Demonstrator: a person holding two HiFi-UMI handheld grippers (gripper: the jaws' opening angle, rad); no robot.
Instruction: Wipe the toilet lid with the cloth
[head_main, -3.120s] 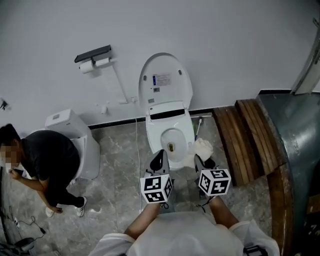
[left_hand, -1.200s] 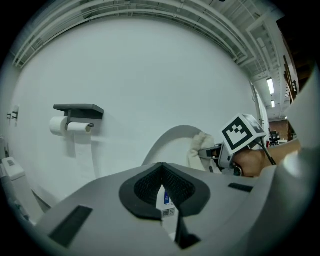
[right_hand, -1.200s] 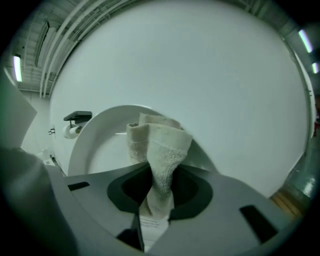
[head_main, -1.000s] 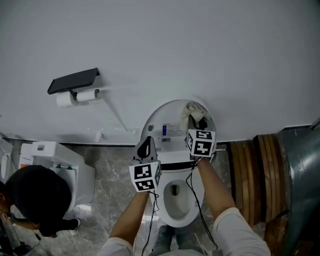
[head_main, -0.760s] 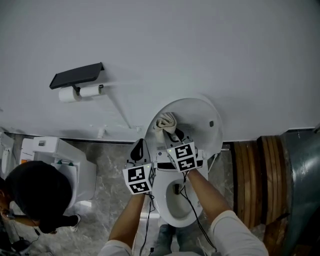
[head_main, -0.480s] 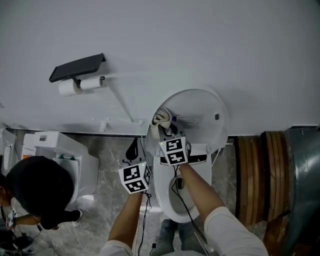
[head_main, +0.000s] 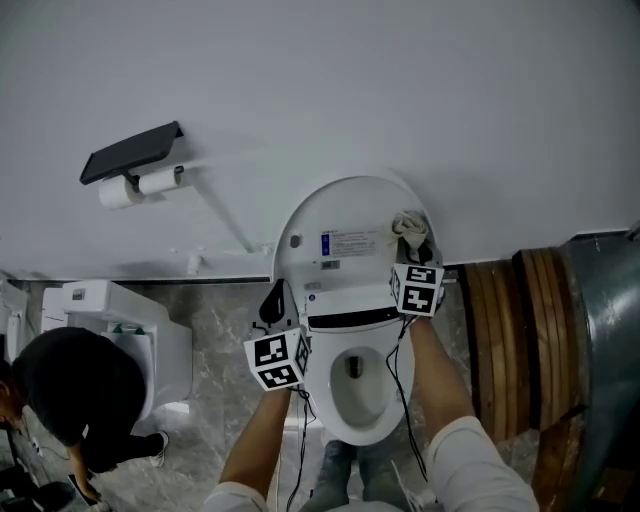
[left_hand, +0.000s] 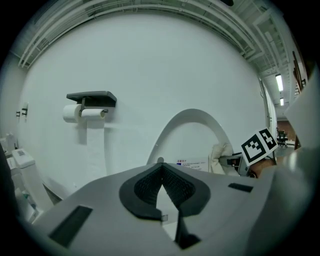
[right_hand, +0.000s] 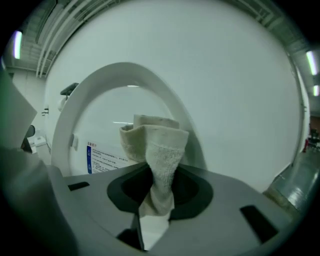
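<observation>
Cloth is pinched in your right gripper. It is a bunched pale wad that pokes out past the jaw tips, with a strip of it hanging down through the gap. Your right gripper view shows the pads closed on that strip.

In the head view the wad sits at the upper right of the raised toilet lid, close to its rim and just right of the printed label. You cannot tell from these views whether the cloth presses on the lid's surface. The lid stands upright against the white wall, above the open bowl.

Your left gripper has its jaws closed together with nothing between them. It is at the lid's lower left edge, beside the bowl and well apart from the cloth, which lies across the lid from it. In your left gripper view the cloth shows at the lid's right edge.

On the wall to the left hangs a toilet paper holder. At the lower left a person in dark clothes is beside a second toilet.
</observation>
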